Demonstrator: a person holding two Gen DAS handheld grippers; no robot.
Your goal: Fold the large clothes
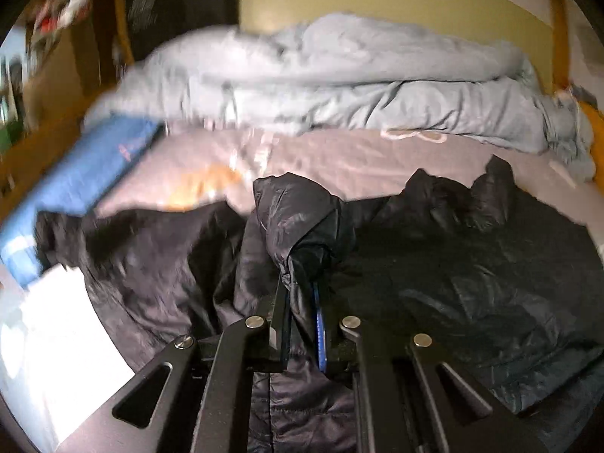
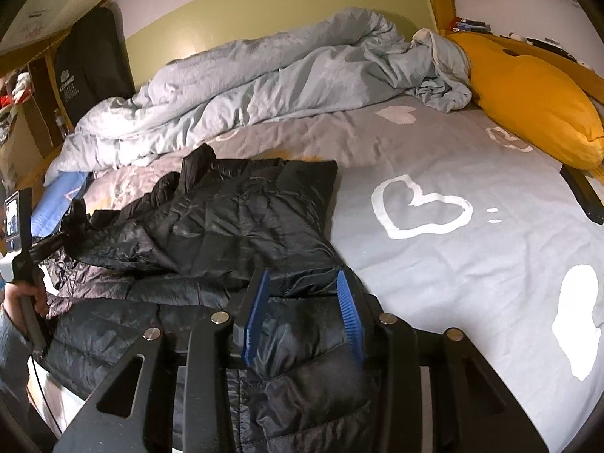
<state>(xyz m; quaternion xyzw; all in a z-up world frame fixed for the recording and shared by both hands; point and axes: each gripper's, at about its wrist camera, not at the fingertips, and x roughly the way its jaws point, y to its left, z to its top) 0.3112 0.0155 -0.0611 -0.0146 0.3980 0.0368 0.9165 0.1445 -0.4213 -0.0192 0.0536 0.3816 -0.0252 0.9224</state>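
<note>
A black quilted puffer jacket point(image 2: 234, 222) lies spread on the grey sheet with white hearts point(image 2: 426, 204), towards the bed's left side. My left gripper point(image 1: 300, 283) is shut on a bunched black fold of the jacket point(image 1: 302, 219), which stands up in a hump above the fingers. My right gripper point(image 2: 302, 275) hangs over the jacket's near right part. Its blue pads point(image 2: 349, 313) stand apart, with the quilted fabric lying between and below them, not pinched. A person's hand point(image 2: 22, 298) holds a handle at the left edge.
A crumpled light blue duvet point(image 2: 264, 75) runs along the far side of the bed. A yellow pillow point(image 2: 528, 94) lies at the right by the wooden frame. A blue cloth point(image 1: 75, 177) sits at the left, and a dark bar point(image 2: 585, 196) at the right edge.
</note>
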